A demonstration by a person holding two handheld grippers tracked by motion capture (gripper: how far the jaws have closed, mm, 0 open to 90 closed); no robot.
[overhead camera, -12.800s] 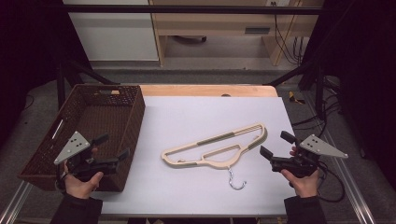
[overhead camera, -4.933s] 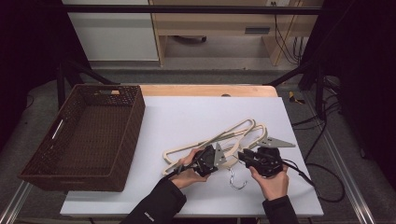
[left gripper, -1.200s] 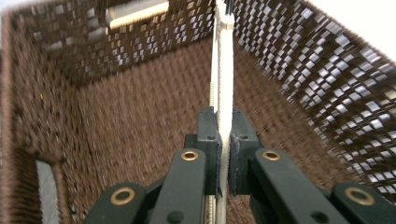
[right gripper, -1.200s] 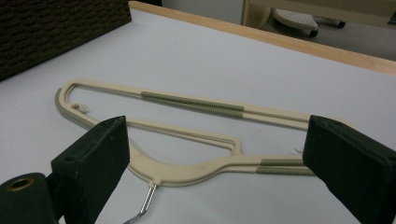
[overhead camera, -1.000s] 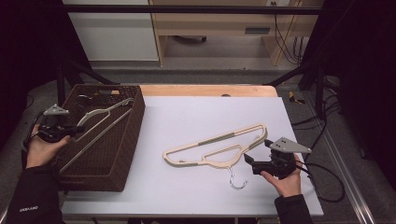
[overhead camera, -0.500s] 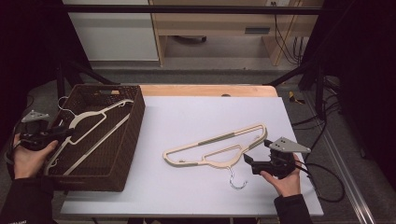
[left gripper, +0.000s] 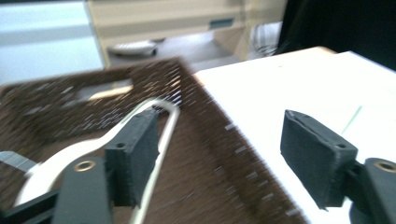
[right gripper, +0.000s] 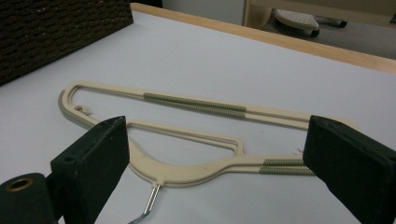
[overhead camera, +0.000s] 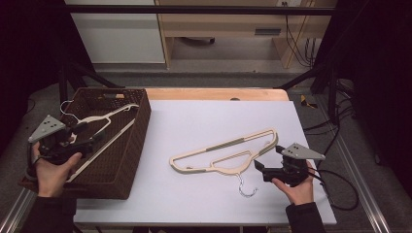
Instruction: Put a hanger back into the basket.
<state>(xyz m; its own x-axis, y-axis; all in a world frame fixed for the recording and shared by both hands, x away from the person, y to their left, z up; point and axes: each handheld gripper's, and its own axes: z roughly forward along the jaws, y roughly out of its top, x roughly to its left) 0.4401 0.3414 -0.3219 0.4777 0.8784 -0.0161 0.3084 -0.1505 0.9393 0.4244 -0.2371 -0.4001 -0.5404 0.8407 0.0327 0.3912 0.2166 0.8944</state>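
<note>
Wicker basket [overhead camera: 127,145] at left holds one cream hanger [overhead camera: 104,119]; my left tool [overhead camera: 82,136], jaws just opened, hangs empty above it. Second hanger [overhead camera: 226,154] lies mid-bench [overhead camera: 194,116], my right tool [overhead camera: 260,167] gaping beside it.

My left black two-jaw claw with its grey three-cornered plate [overhead camera: 90,138] sits at the left edge of the high view, gripped in my left hand [overhead camera: 51,167], forearm rising from the lower left corner. Its jaws have just been opening and now stand wide apart, nothing pressed between the pads [left gripper: 133,156]. My right black claw with the same grey plate [overhead camera: 260,168] lies low at the lower right, cradled in my right hand [overhead camera: 296,187], pointing left across the frame. Its jaws gape wide too, pads [right gripper: 93,161] bare.
</note>
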